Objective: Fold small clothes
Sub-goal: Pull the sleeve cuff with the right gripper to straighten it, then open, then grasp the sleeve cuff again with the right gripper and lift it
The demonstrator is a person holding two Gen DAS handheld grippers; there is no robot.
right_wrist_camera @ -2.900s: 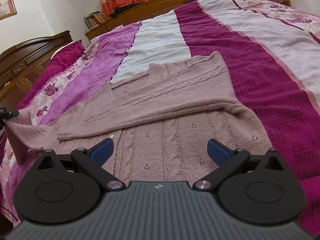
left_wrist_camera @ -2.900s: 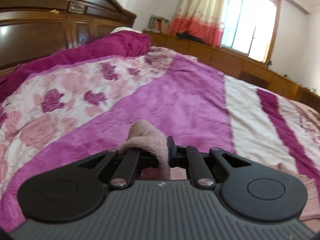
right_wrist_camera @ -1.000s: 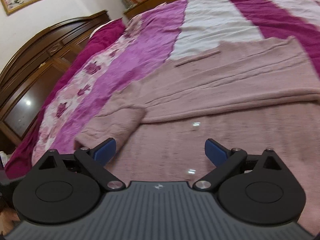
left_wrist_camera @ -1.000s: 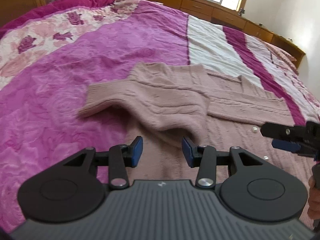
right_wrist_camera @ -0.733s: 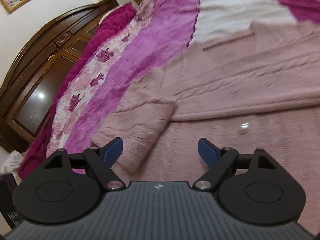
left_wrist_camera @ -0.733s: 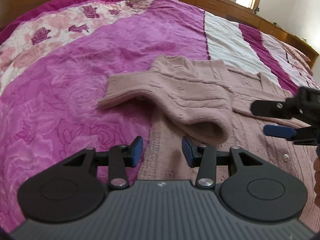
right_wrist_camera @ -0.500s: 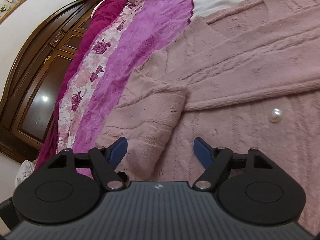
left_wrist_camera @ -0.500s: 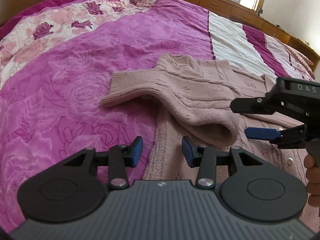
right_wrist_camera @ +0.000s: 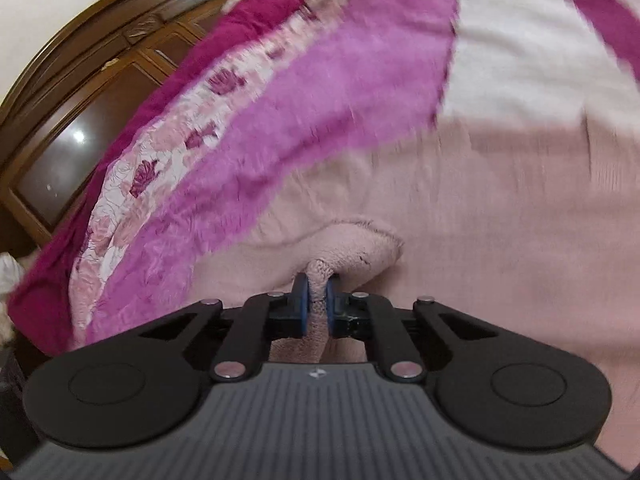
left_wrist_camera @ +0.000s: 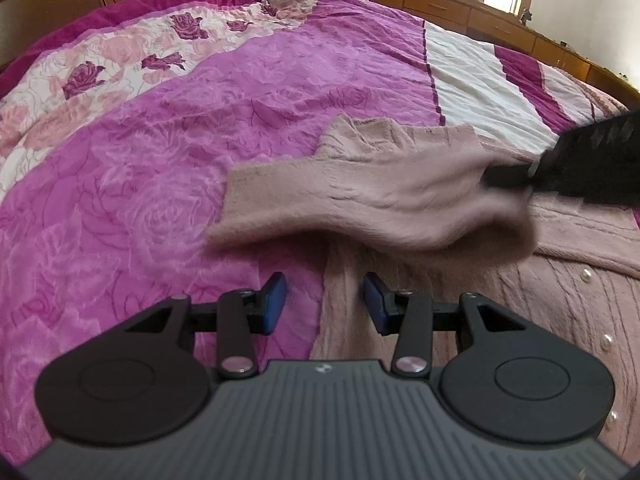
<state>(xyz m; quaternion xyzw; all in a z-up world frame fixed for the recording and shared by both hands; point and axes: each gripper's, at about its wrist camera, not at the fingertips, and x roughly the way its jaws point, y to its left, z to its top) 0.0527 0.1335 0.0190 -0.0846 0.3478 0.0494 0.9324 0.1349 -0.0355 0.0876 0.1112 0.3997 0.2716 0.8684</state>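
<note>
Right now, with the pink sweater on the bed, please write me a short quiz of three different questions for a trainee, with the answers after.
1. True or false: the left gripper is clamped on the sweater.
2. Multiple choice: what does the right gripper hold? A) a pillow B) the sweater's sleeve C) nothing
3. Fill in: the pearl buttons run down the sweater's ____ side in the left wrist view.

Key:
1. False. Its jaws stand apart above the sweater's edge, with nothing pinched between them.
2. B. The jaws have just been closing and now pinch the sleeve.
3. Right.
</note>
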